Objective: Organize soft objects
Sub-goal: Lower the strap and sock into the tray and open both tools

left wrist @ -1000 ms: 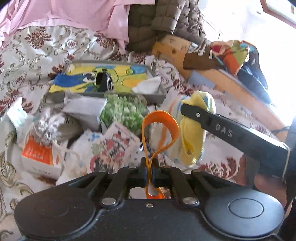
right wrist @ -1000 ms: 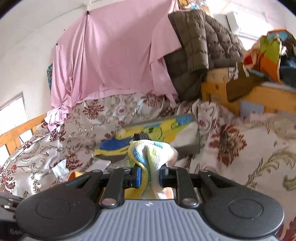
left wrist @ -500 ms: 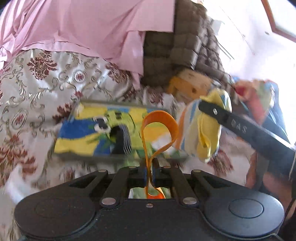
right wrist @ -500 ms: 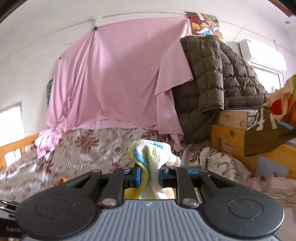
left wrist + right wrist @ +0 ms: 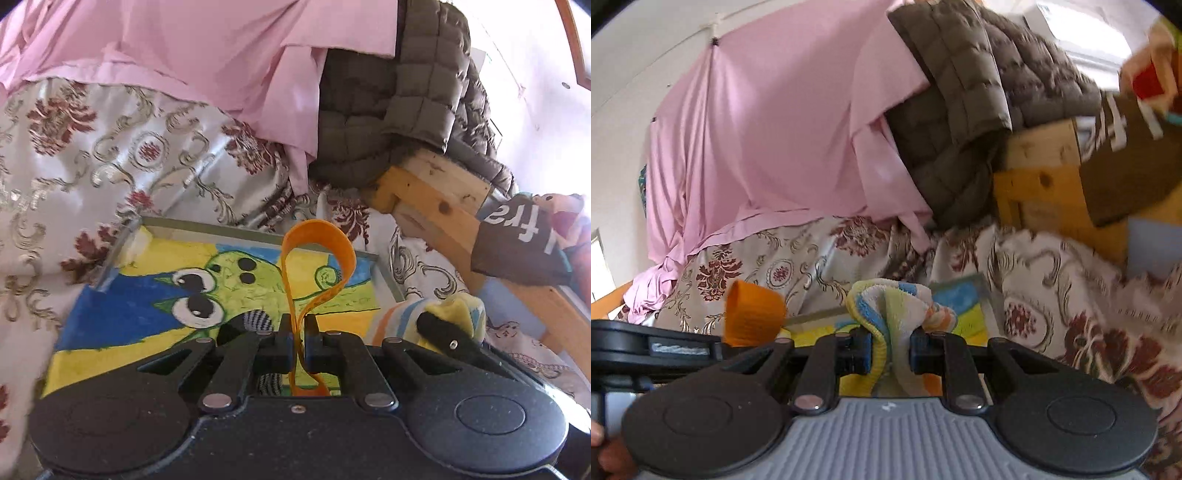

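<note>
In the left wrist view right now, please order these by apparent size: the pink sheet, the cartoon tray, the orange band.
1. pink sheet
2. cartoon tray
3. orange band, although it is nearest the camera, clamped in the left tool.

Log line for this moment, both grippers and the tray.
left gripper: shut on orange band | right gripper: shut on striped cloth | cartoon tray: below both, striped sock inside
</note>
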### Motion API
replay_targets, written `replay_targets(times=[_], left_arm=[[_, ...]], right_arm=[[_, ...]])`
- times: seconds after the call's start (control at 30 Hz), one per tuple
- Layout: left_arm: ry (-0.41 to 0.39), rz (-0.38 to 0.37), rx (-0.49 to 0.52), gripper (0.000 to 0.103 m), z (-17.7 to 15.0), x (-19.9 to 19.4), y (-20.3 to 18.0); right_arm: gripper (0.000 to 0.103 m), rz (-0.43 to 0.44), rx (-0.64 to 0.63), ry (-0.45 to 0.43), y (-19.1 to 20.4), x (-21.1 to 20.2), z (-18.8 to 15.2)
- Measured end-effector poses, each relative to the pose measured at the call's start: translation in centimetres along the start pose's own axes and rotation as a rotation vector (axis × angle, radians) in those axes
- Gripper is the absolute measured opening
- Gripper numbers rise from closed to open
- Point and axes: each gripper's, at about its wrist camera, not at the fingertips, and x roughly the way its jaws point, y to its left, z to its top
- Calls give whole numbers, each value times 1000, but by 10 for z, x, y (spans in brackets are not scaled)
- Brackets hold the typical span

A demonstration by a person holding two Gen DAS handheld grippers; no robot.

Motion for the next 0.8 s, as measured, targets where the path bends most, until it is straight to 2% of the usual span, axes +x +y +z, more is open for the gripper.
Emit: replay_targets(times=[0.2, 0.5, 0.73, 0.8], left_arm=[[75, 17, -31, 6, -6, 36, 0], [160, 98, 42, 6, -17, 59, -6], [212, 105, 66, 13, -21, 70, -14], [217, 109, 67, 17, -22, 71, -15]], right_arm=[[27, -64, 95, 89, -15, 17, -5], [38, -120, 129, 133, -25, 22, -11], [61, -153, 137, 133, -28, 21, -12], [69, -162, 145, 127, -30, 20, -12]])
